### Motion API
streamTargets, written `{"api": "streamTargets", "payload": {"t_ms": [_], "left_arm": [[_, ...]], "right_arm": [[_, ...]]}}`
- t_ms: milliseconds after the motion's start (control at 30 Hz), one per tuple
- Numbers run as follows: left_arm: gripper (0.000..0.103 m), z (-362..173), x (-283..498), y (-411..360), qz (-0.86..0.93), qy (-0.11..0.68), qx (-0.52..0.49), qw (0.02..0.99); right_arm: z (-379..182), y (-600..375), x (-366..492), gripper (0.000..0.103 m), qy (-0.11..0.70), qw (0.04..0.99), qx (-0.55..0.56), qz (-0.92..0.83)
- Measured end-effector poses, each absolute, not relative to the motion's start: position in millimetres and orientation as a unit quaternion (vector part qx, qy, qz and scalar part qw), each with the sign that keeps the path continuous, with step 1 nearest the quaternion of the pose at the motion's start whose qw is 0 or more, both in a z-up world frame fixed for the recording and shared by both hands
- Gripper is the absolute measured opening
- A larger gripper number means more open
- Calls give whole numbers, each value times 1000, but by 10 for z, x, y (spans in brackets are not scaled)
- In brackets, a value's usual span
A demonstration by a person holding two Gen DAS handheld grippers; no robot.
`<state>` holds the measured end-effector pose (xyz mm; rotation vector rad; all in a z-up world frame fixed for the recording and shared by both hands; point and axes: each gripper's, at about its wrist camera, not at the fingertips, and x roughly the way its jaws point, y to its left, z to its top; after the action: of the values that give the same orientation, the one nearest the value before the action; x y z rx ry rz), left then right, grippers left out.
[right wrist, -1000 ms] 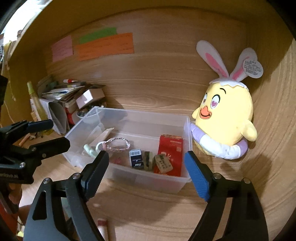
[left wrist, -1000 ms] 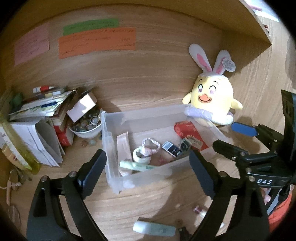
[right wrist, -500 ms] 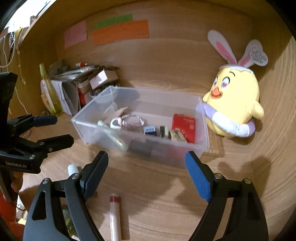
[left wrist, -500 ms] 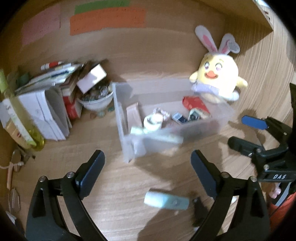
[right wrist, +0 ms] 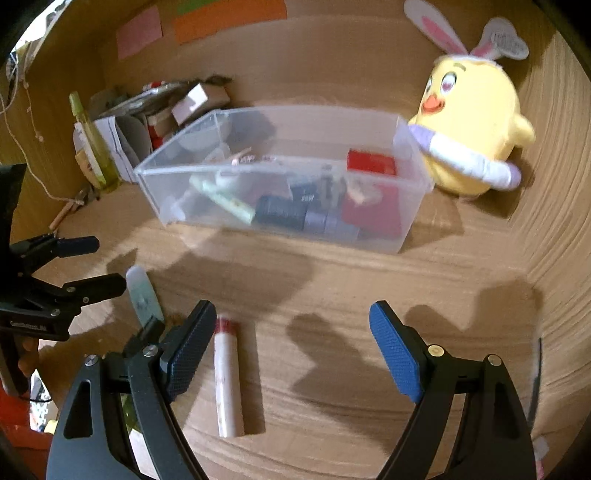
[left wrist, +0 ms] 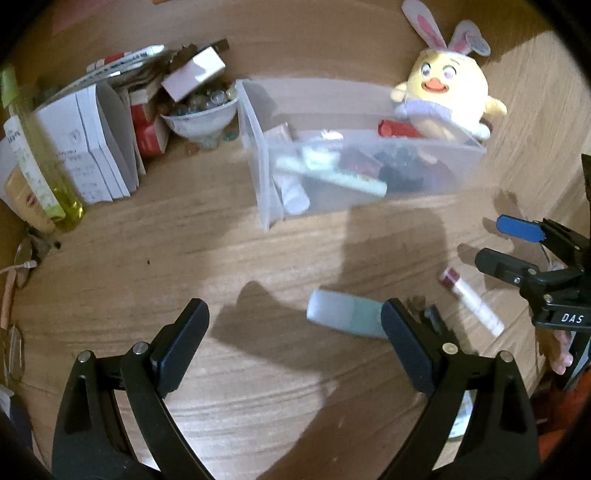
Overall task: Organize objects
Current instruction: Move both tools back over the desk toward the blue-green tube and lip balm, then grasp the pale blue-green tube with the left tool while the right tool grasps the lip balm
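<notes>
A clear plastic bin (left wrist: pixel 258 147) (right wrist: pixel 404 206) stands on the wooden desk, holding tubes, a red packet and small dark items. On the desk nearer me lie a pale green tube (left wrist: pixel 343 314) (right wrist: pixel 142 295) and a white tube with a dark red cap (left wrist: pixel 471 301) (right wrist: pixel 229 376). My left gripper (left wrist: pixel 295 339) (right wrist: pixel 88 264) hangs open above the desk, the green tube beside its right finger. My right gripper (right wrist: pixel 291 349) (left wrist: pixel 506 245) is open too, the white tube lying just inside its left finger. Neither holds anything.
A yellow plush chick with bunny ears (left wrist: pixel 447 92) (right wrist: pixel 469 136) sits against the bin's right end. Left of the bin are a white bowl of marbles (left wrist: pixel 201 118), stacked boxes and papers (left wrist: pixel 92 147) and a yellow-green bottle (left wrist: pixel 40 158). Coloured notes (right wrist: pixel 229 14) hang on the back wall.
Both grippers have sunk and tilted downward, so the bin and plush moved up in view. The green tube and the white tube now lie close to the fingers. Jaws stayed open.
</notes>
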<state>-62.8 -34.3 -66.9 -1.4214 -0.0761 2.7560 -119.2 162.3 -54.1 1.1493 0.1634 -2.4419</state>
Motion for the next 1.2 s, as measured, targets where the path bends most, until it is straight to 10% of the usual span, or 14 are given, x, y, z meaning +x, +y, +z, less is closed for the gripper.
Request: {"api": "streamTargets", "payload": {"t_ms": [600, 1200], "left_arm": [[95, -879, -619, -160, 866, 8, -497, 58], [94, -883, -717, -39, 872, 12, -485, 74]], "right_arm": [[-696, 1447, -992, 80, 89, 247, 431, -863], [-754, 1375, -924, 19, 116, 254, 430, -859]]}}
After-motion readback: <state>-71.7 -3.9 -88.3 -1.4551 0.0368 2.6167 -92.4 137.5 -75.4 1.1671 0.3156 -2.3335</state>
